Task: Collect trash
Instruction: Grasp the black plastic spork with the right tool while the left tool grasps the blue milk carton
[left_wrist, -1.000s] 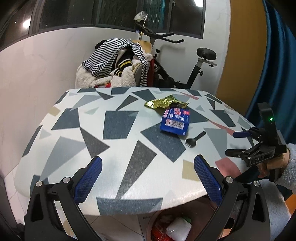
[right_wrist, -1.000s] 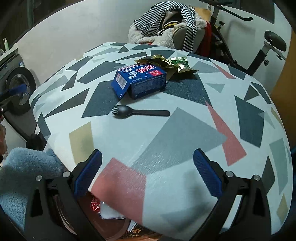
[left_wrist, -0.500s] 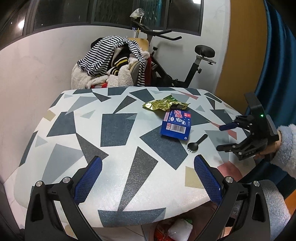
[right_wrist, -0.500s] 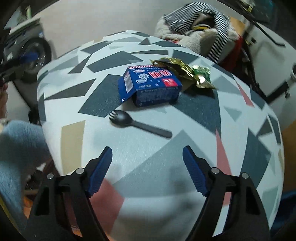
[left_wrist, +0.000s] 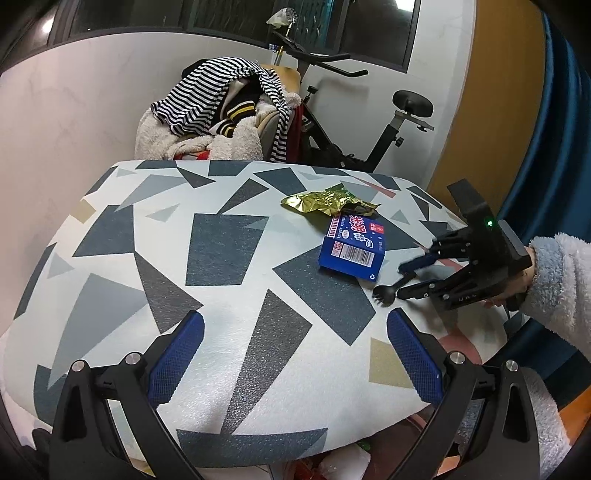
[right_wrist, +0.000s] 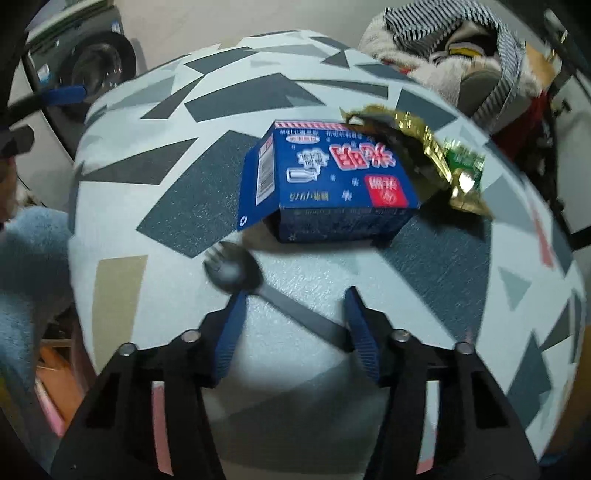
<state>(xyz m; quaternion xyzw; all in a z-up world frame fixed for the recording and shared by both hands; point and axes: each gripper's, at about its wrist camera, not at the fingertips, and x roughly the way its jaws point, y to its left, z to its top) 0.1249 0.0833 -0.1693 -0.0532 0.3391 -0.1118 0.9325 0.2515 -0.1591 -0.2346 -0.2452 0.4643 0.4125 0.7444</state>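
Black spork (right_wrist: 236, 271) handle lies between the right tool's (right_wrist: 293, 306) closing, not-yet-touching jaws.

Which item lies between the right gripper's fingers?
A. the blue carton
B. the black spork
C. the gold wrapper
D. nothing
B: the black spork has its handle running across the gap of the right gripper, whose jaws are closing; the blue carton and gold wrapper lie farther off.
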